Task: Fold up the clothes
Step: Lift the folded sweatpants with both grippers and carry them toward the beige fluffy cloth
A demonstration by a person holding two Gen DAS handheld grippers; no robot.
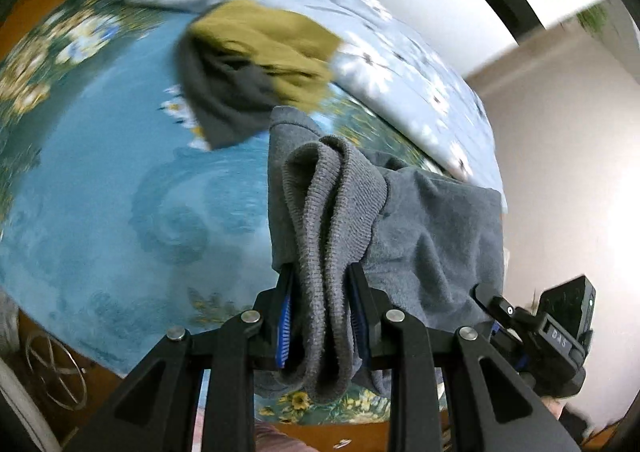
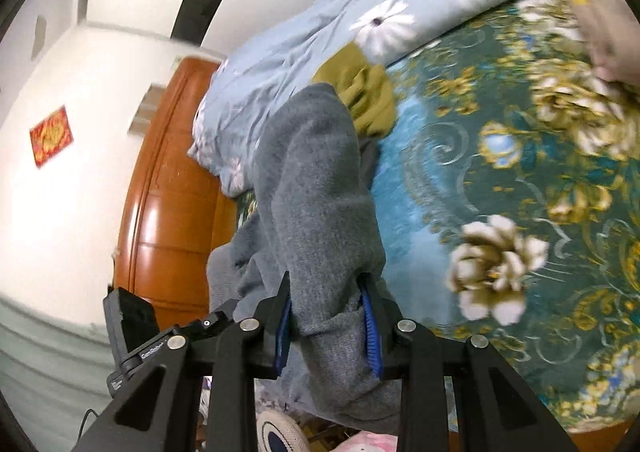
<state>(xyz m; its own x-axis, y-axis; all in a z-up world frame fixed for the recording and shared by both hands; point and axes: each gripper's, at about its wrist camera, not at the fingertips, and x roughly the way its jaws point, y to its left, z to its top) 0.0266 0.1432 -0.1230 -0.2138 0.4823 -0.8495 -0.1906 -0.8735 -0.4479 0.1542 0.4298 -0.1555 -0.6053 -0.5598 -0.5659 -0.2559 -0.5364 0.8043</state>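
- Left gripper (image 1: pixel 322 284): jaws closed down onto a ribbed edge of the grey sweater (image 1: pixel 420 228). Blue finger pads (image 1: pixel 285 326) press the knit from both sides, fabric fills the whole gap.
- The ribbed band loops up over the left fingertips and also hangs down past them; the rest of the grey sweater spreads off to the right side of that view, lifted clear of the bed.
- Right gripper (image 2: pixel 326 294): jaws clamped on a thick fold of the same grey sweater (image 2: pixel 316 180). Blue pads (image 2: pixel 371 336) bite into it on either side, no free gap visible.
- From the right fingertips the sweater runs forward in a bunched column, with more of it drooping below the jaws.
- The other gripper's body shows at the edge of each wrist view, close beside the sweater.
- Beyond the sweater: an olive garment (image 1: pixel 276 48) lying crumpled with a dark grey garment (image 1: pixel 224 100), touching each other on the blue floral bedspread (image 1: pixel 100 192).
- Behind the olive garment: a pale blue daisy-print quilt (image 1: pixel 400 64), bunched along the far side of the bedspread.
- Right wrist view, left of the sweater: wooden bed end (image 2: pixel 172 212), past it a white wall with a red poster (image 2: pixel 51 135).
- Left view is motion-blurred, so small details around the olive garment can't be read.
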